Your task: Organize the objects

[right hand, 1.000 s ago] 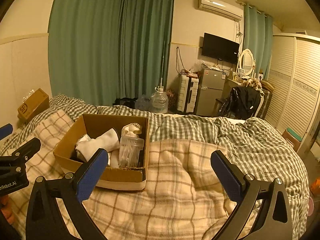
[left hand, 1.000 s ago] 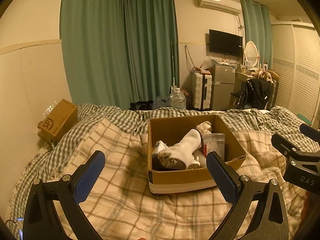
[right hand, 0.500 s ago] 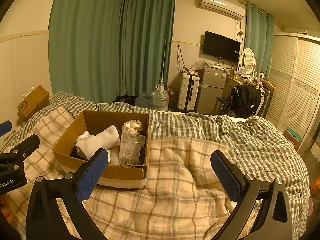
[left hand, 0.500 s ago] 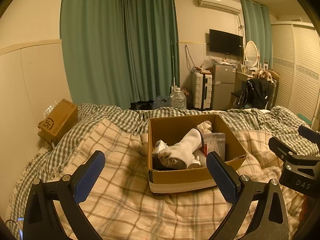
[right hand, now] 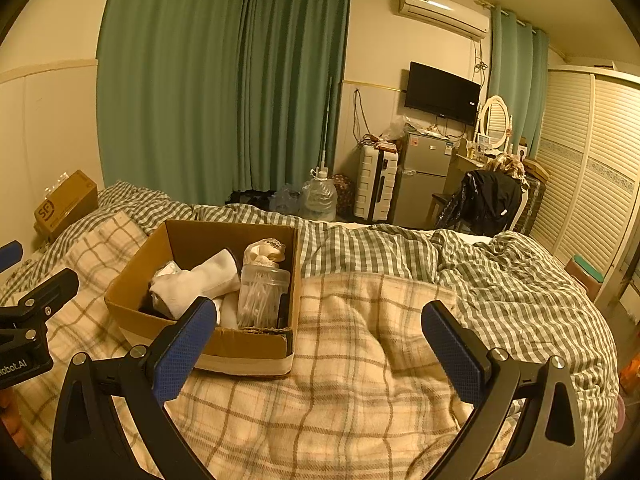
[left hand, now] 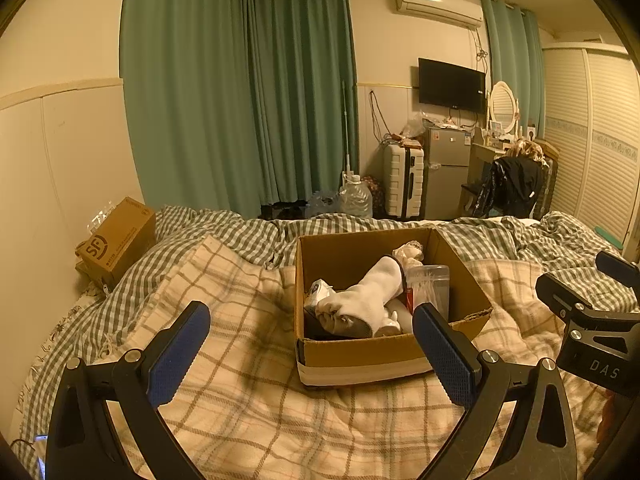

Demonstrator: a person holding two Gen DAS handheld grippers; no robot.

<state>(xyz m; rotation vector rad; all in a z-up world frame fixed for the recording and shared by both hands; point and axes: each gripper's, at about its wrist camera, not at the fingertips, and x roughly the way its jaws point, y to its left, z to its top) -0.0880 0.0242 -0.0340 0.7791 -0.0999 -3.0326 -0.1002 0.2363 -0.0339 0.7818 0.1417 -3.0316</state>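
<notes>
An open cardboard box [left hand: 360, 354] sits on the plaid blanket in the middle of the bed; it also shows in the right wrist view [right hand: 248, 344]. Inside lie rolled white socks [left hand: 368, 294], a clear jar of cotton swabs [right hand: 262, 296] and a small cloth bundle [right hand: 266, 250]. My left gripper [left hand: 312, 354] is open and empty, held just in front of the box. My right gripper [right hand: 320, 344] is open and empty, over the blanket to the right of the box. Each gripper shows at the edge of the other's view.
A brown shipping box [left hand: 116, 240] lies at the bed's left edge by the wall. The bed carries a plaid blanket [right hand: 360, 380] over a green checked duvet [right hand: 500, 280]. Beyond the bed stand a water jug [right hand: 320, 200], suitcase, fridge and chair.
Both grippers have drawn back slightly and risen a little, so the box appears marginally farther. Both stay open and empty. Nothing in the box has moved.
</notes>
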